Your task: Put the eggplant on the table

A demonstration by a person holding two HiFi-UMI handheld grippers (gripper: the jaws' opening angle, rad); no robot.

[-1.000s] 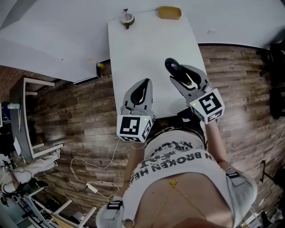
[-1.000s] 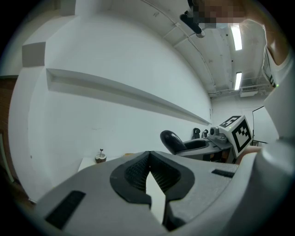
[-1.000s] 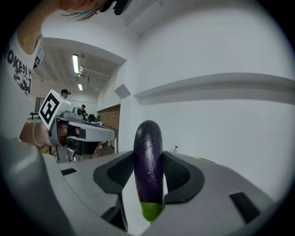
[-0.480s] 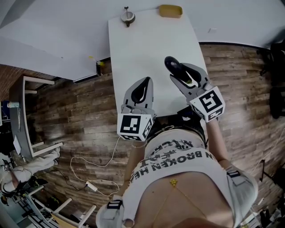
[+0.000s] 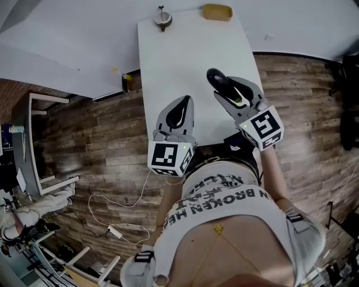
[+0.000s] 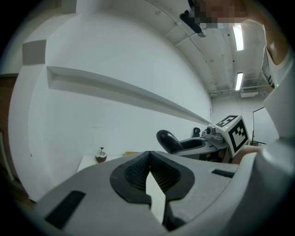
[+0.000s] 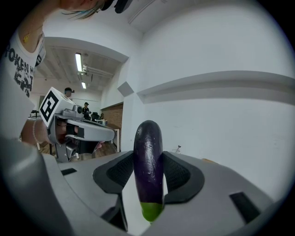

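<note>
1. The white table (image 5: 185, 50) stretched away from me, long and narrow.
2. My left gripper (image 6: 148, 159) hung above the table's near end, its jaws clenched together with nothing between them.
3. My right gripper (image 5: 229, 89) hung above the table's near right edge, its jaws grasping the eggplant by its middle.
4. The eggplant (image 7: 148, 161) was off the table, held above it. Its dark end poked out toward the table's far end and its green end pointed back at me.
5. A yellow dish (image 5: 217, 12) sat at the table's far right corner.
6. A small round brown object (image 5: 162, 18) with a stem sat at the table's far left edge.
</note>
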